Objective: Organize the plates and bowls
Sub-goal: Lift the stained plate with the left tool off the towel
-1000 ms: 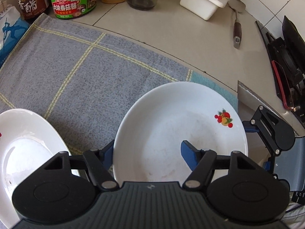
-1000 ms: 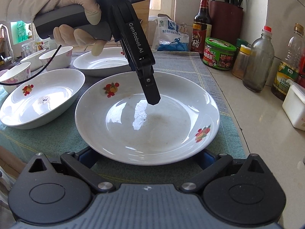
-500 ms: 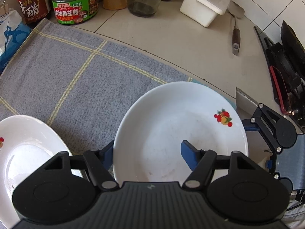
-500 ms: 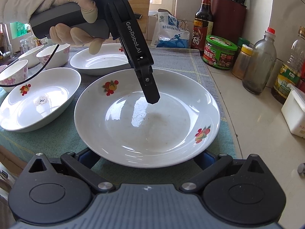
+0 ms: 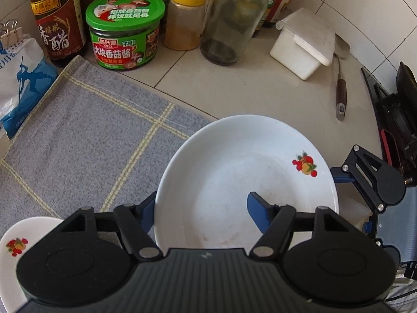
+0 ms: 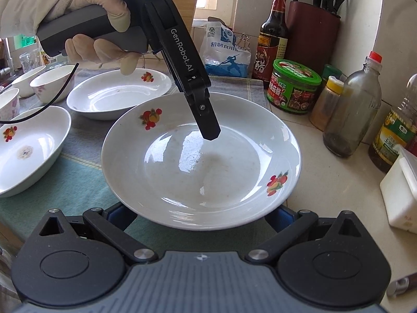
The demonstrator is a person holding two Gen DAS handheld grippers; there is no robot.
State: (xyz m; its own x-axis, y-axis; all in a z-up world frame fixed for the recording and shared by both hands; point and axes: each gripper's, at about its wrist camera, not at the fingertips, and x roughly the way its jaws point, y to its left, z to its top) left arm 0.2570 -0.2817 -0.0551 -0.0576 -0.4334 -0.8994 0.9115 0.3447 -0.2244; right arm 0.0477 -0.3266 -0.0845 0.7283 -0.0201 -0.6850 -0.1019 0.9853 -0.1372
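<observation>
plate | rim between left gripper fingers | right gripper below near edge

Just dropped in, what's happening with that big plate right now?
The left tongs grip one rim of the large white plate, one finger inside the dish and one outside. The right tongs sit at the opposite rim with blue fingers spread under its edge, not clamped. Two more plates and small bowls wait on the cloth.
</observation>
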